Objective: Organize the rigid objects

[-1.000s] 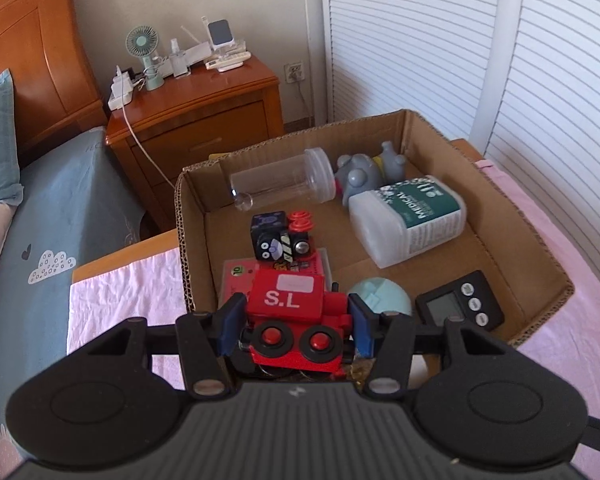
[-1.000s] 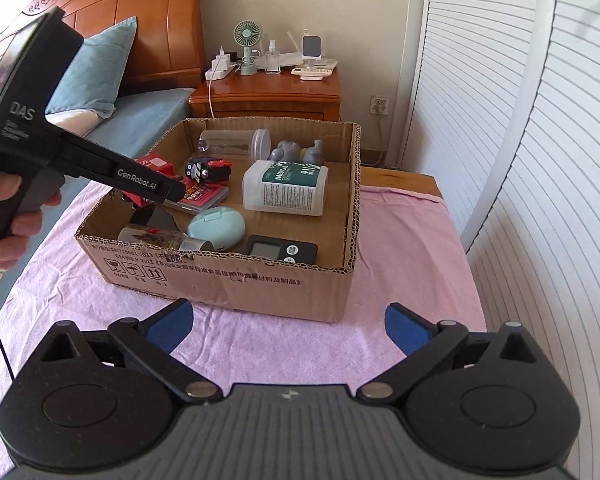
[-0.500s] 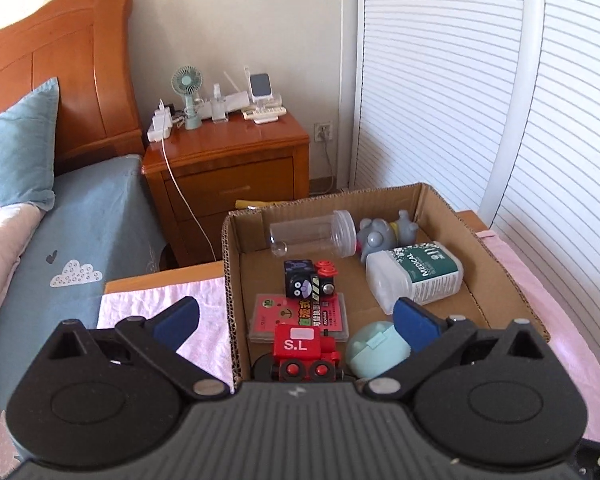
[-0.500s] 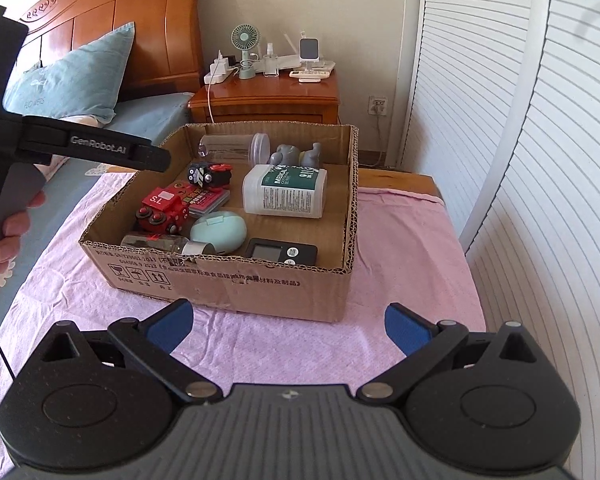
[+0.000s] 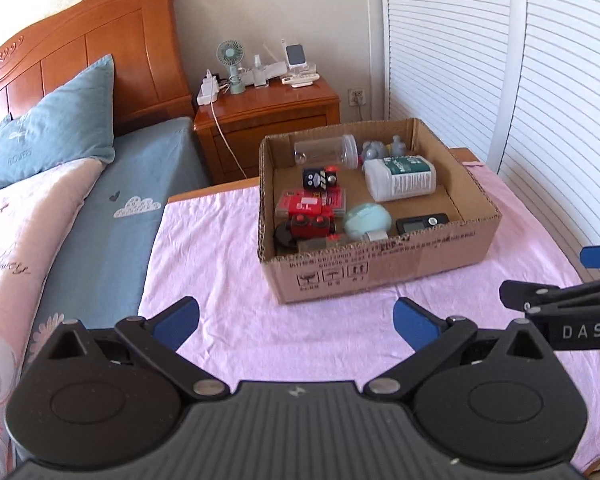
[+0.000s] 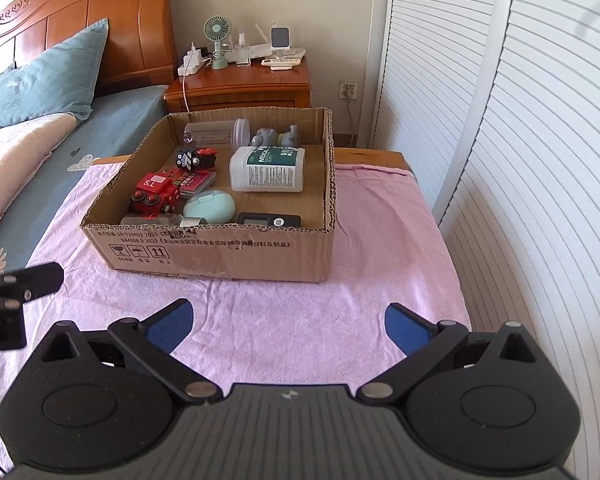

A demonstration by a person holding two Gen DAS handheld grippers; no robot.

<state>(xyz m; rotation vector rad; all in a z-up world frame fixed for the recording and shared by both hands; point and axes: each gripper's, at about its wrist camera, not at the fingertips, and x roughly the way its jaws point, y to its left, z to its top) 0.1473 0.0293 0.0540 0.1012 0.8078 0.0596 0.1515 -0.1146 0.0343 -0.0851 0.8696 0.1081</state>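
Observation:
An open cardboard box (image 5: 384,268) (image 6: 228,252) sits on a pink cloth. Inside lie a red toy train (image 5: 310,222) (image 6: 156,192), a white bottle (image 5: 400,178) (image 6: 268,170), a clear jar (image 5: 326,152), a mint case (image 5: 368,222) (image 6: 210,208), a black timer (image 5: 422,224) (image 6: 268,221), a black cube toy (image 5: 320,178) and grey figures (image 6: 276,136). My left gripper (image 5: 296,316) is open and empty, in front of the box. My right gripper (image 6: 286,320) is open and empty, also in front of the box.
The pink cloth (image 6: 284,312) covers a table beside a bed (image 5: 100,216) on the left. A wooden nightstand (image 5: 268,116) with a fan and chargers stands behind. White louvred doors (image 6: 520,140) run along the right. The right gripper's body (image 5: 568,320) shows at the right edge.
My left gripper let go of the red train in the box, opened, and pulled back and up away from the box. My right gripper stayed open and nearly still.

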